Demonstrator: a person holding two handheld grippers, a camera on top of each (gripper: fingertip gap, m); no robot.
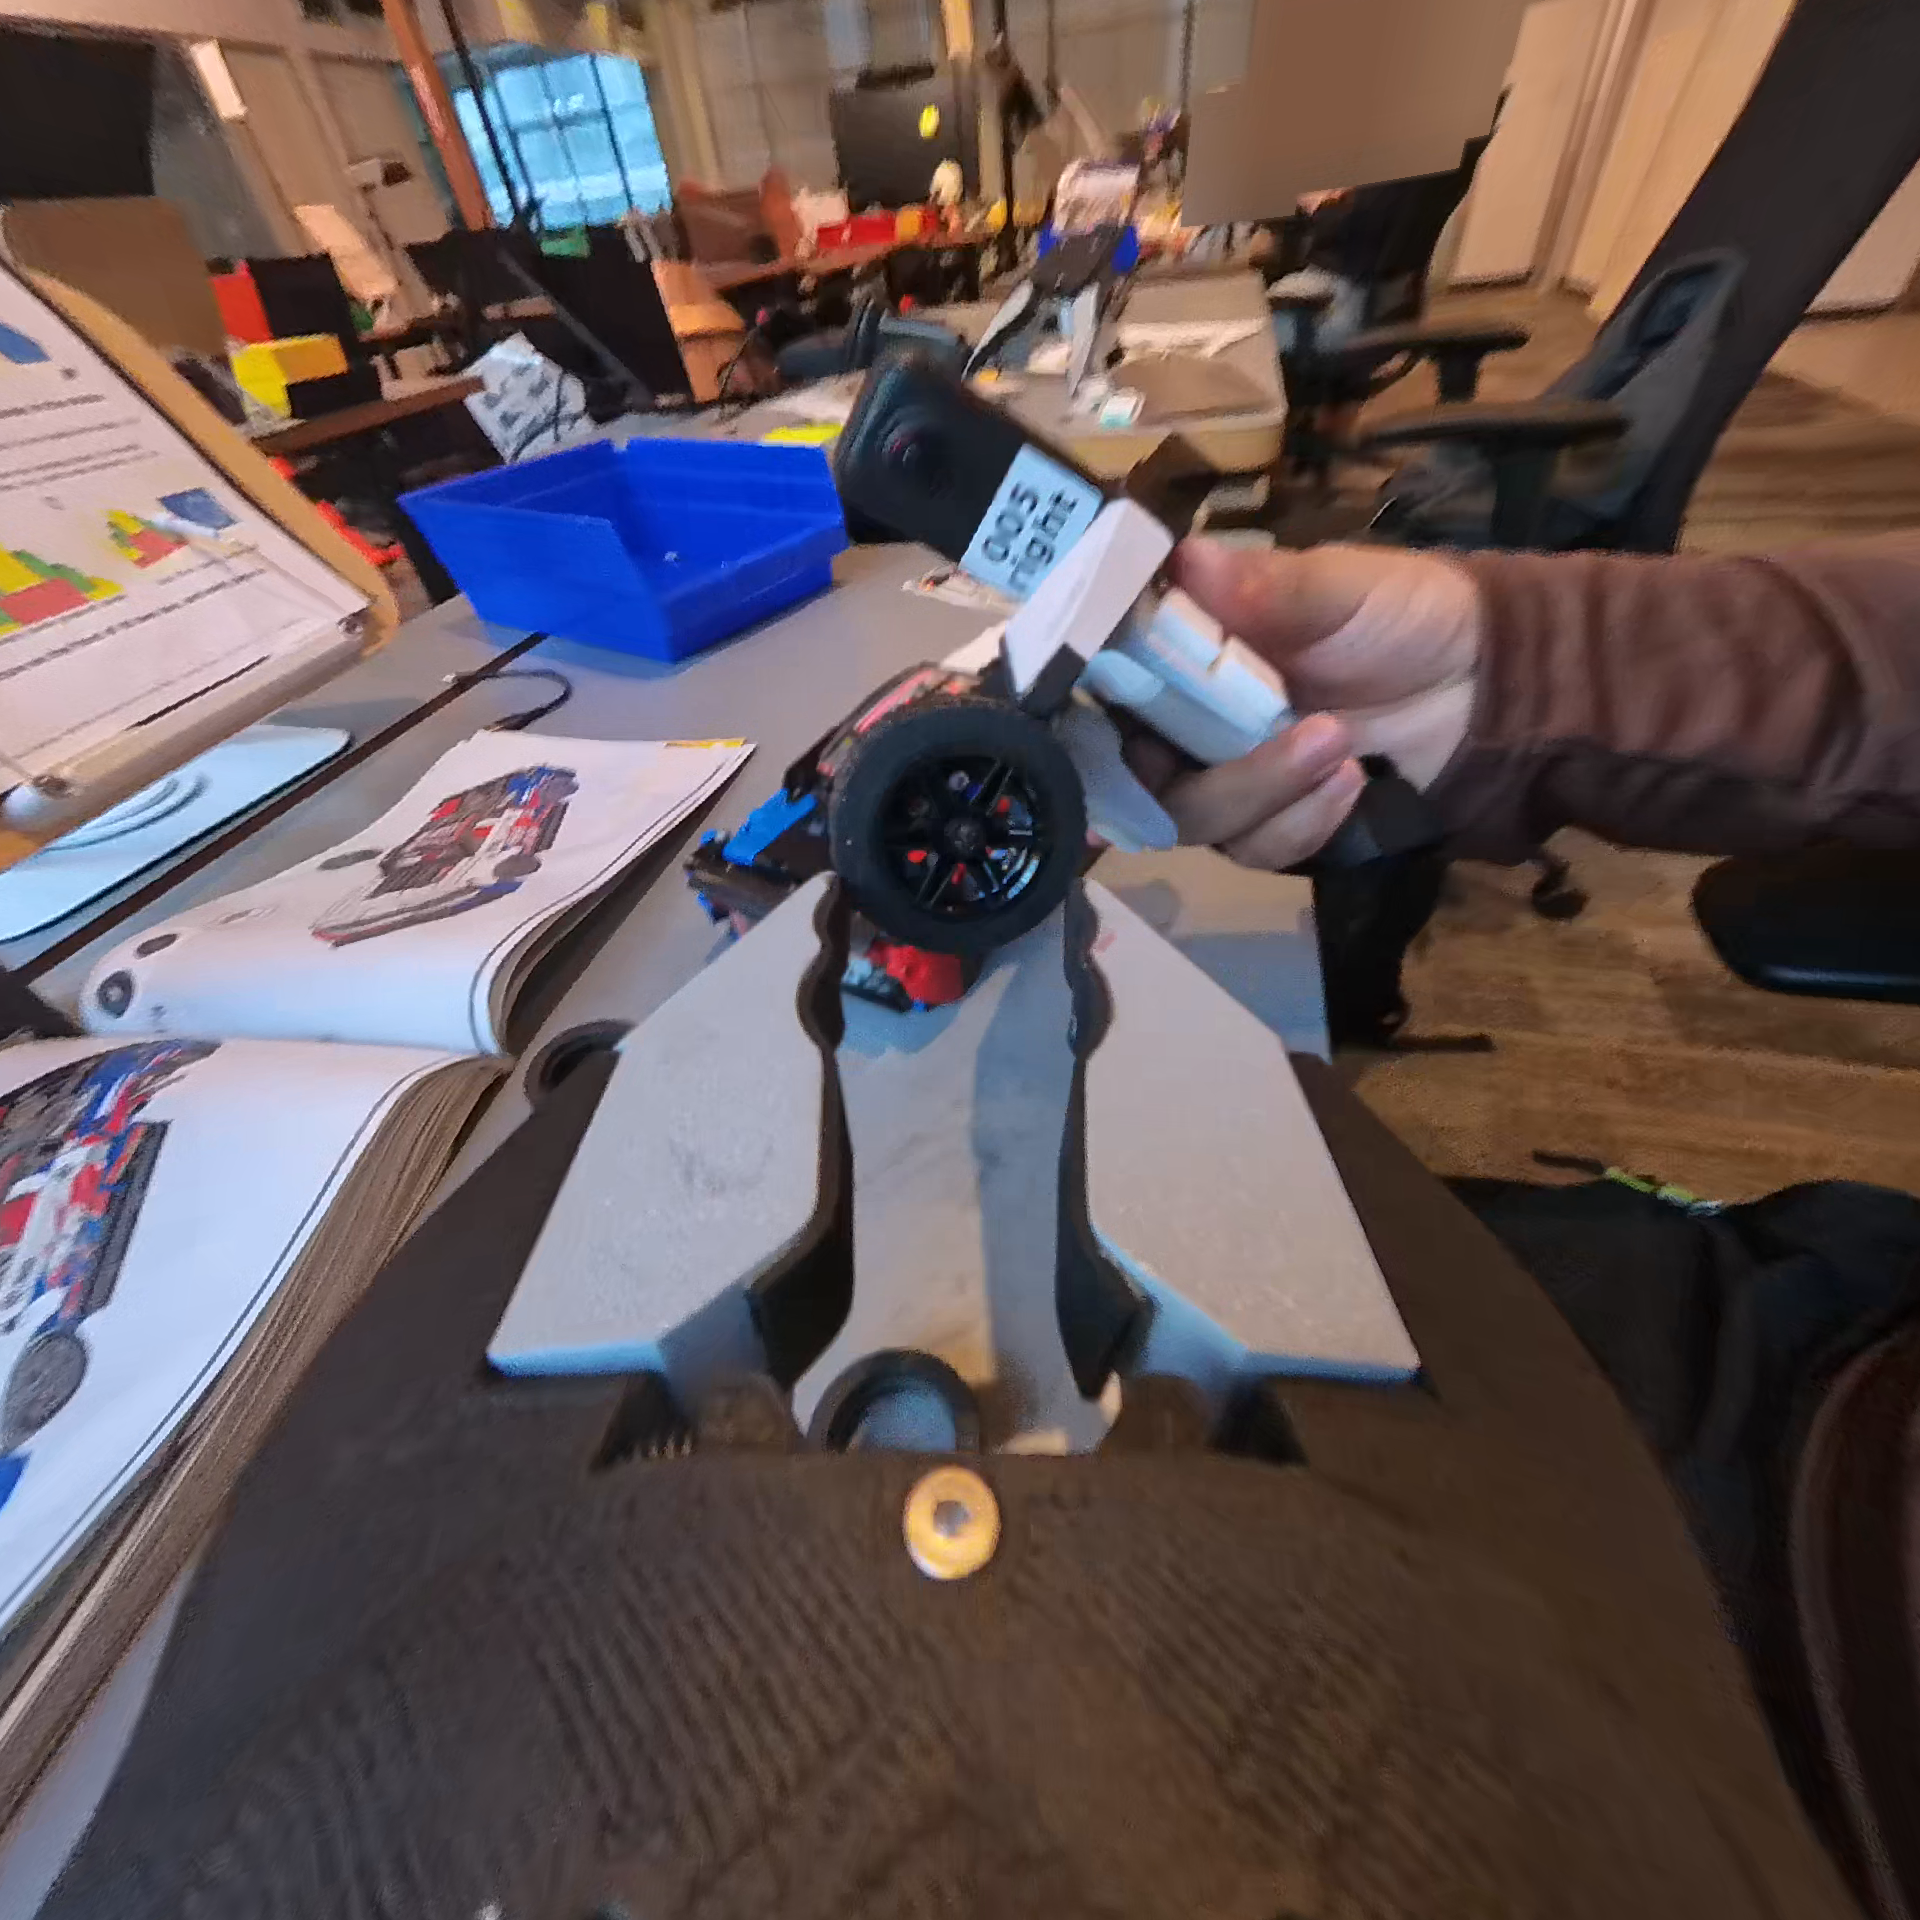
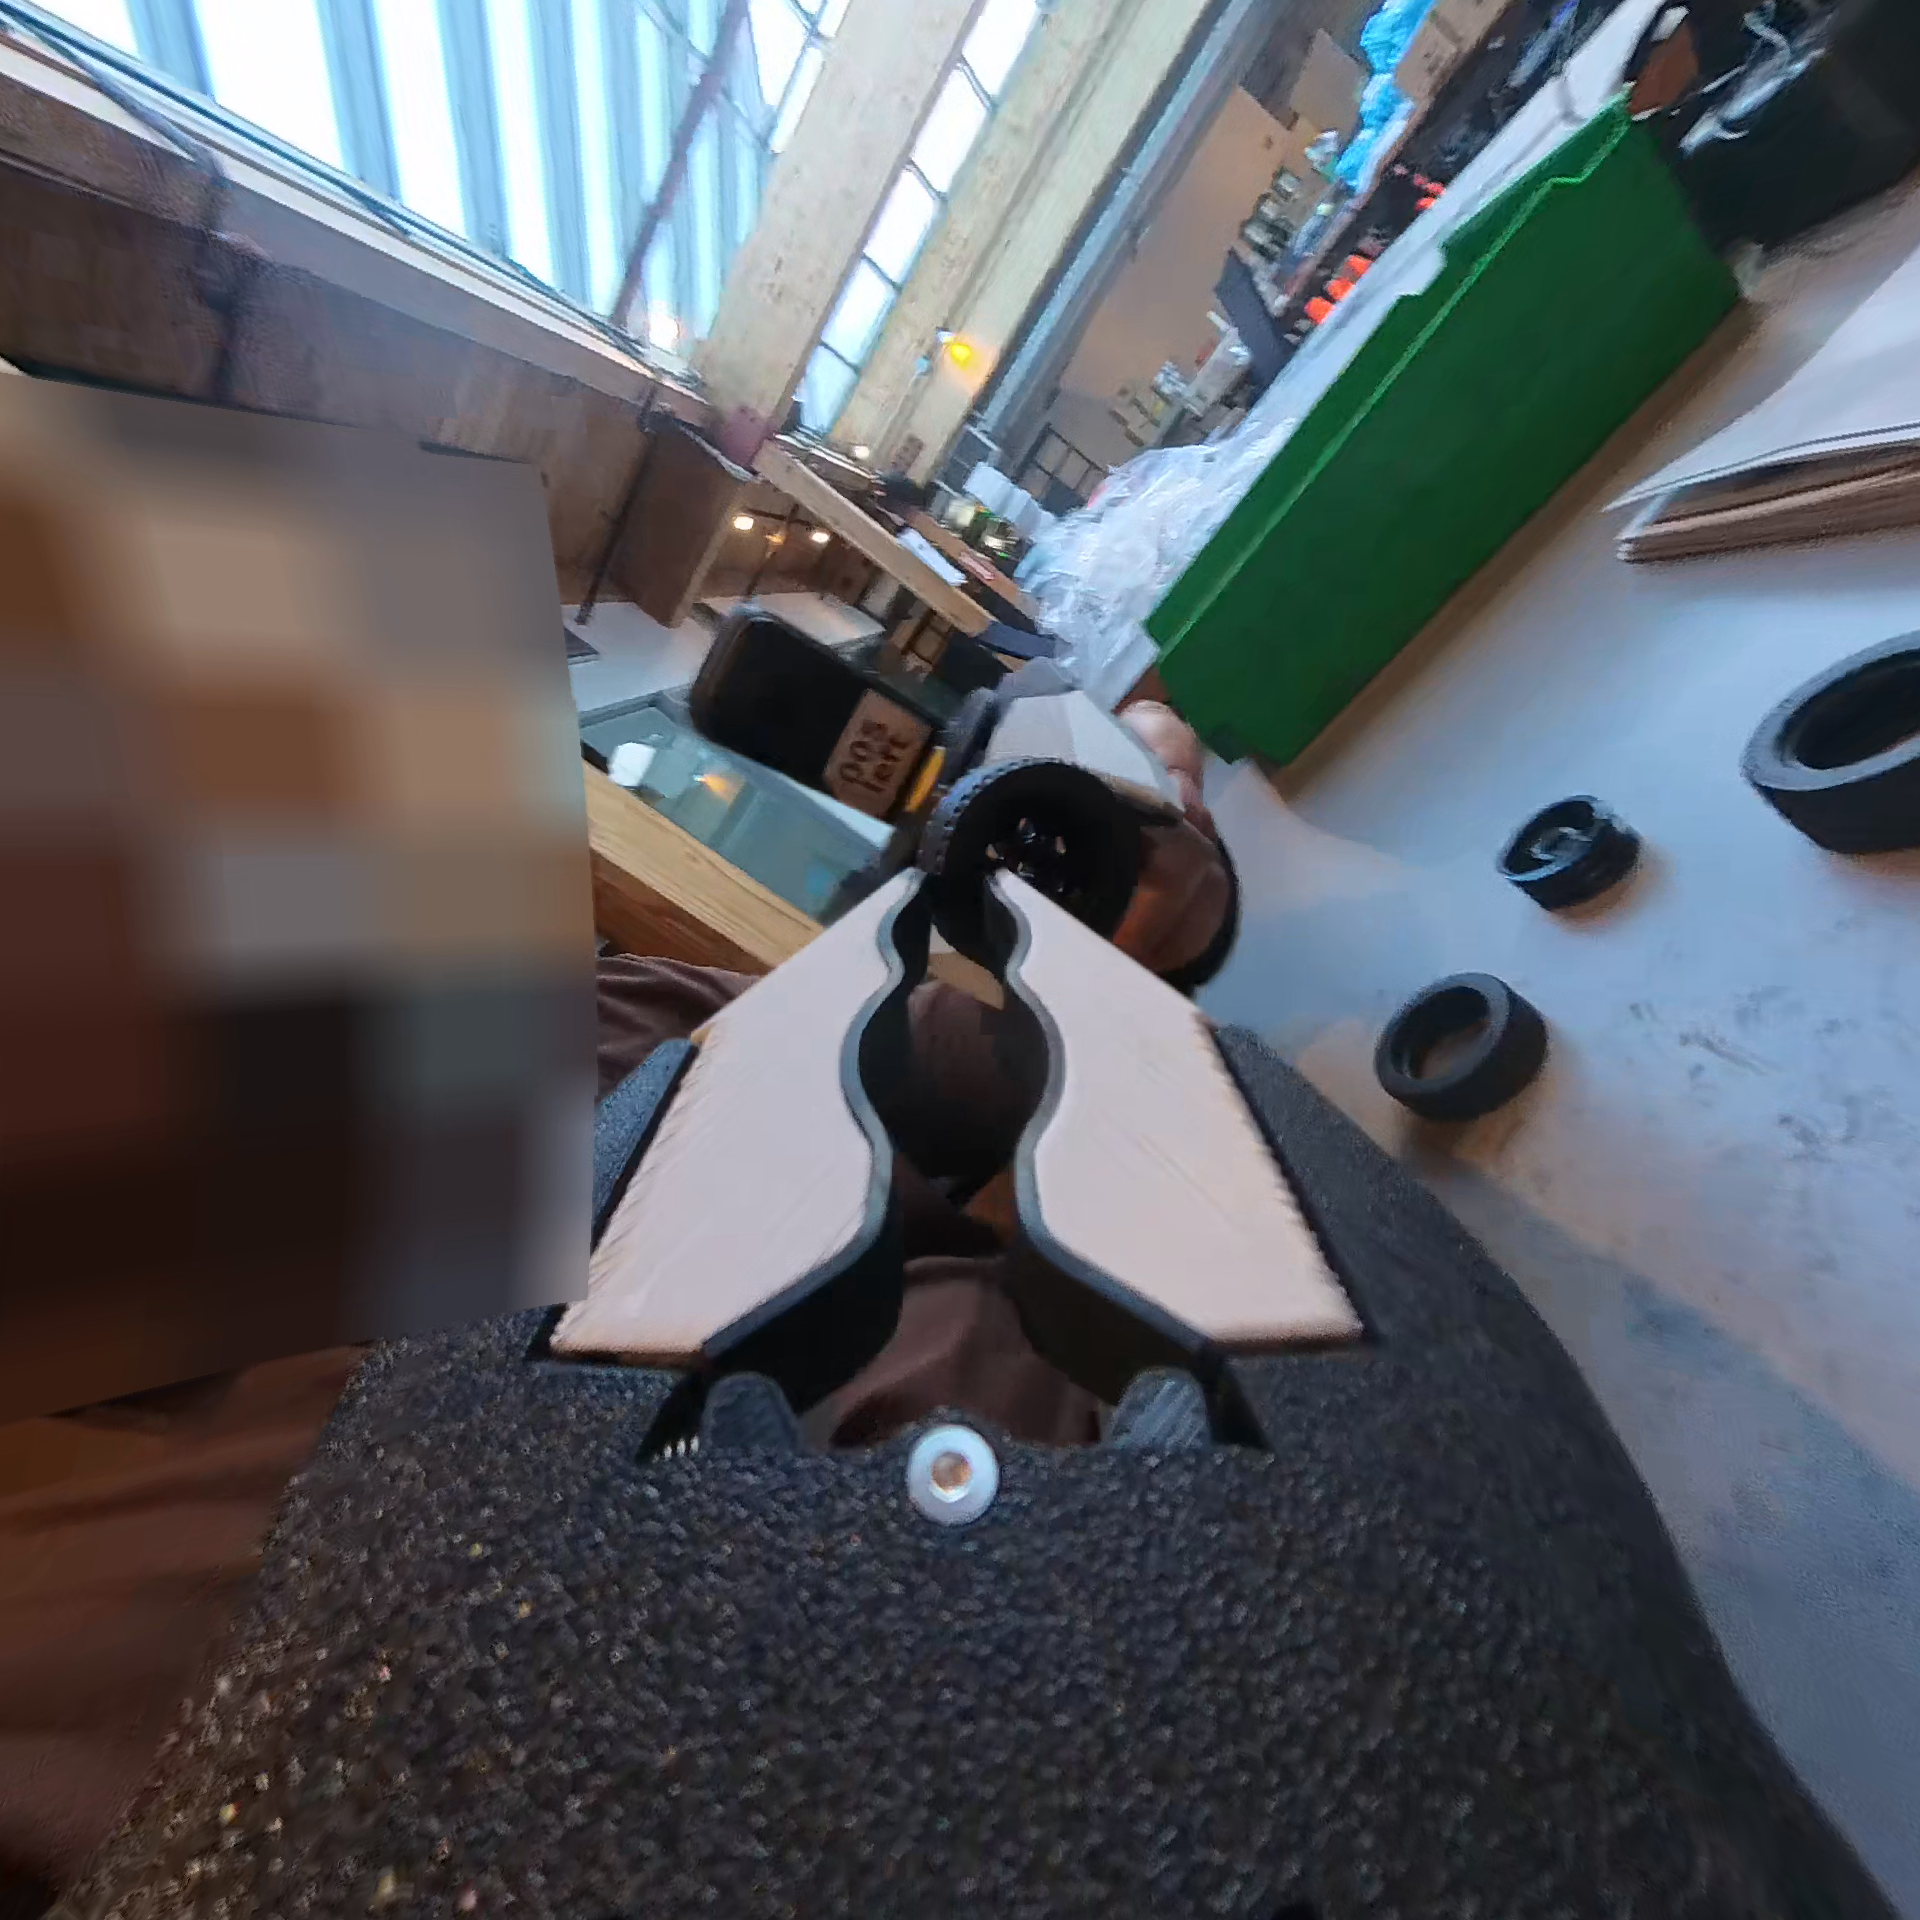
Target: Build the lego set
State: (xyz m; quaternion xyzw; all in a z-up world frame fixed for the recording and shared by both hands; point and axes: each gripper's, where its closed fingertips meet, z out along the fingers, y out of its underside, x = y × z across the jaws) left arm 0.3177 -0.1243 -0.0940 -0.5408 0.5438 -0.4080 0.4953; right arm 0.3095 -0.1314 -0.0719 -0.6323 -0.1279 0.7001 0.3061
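Left claw [image 1: 951,914]: grey, matte, grainy fingers with black scalloped inner liners, tips pinched on a black rubber wheel [image 1: 958,821] from below. The wheel has a knurled tread and a glossy black multi-spoke rim with red showing behind the spokes. It is mounted on a partly built lego car [image 1: 821,831] in black, blue and red, held up above the grey worktop [image 1: 727,675].

Right claw [image 2: 961,883]: same scalloped profile, pale flat fingers, tips closed on the tyre tread of the same wheel [image 2: 1023,842] from the opposite side. In the left wrist view the right device is seen as white and black moulded plastic, gripped by a hand [image 1: 1320,686] in a brown knit sleeve [image 1: 1704,686].

An open instruction booklet [image 1: 343,956], thick with curled glossy pages, lies along the worktop's left edge. A blue plastic bin [image 1: 644,551], wedge-shaped, sits toward the far edge. A thin black cable [image 1: 520,696] is looped between booklet and bin.

In the right wrist view, loose black ring-shaped tyres [image 2: 1460,1044] and a ribbed rim [image 2: 1569,852] are scattered on the scuffed worktop surface, well apart from each other. A green plastic bin [image 2: 1434,468] stands farther back.
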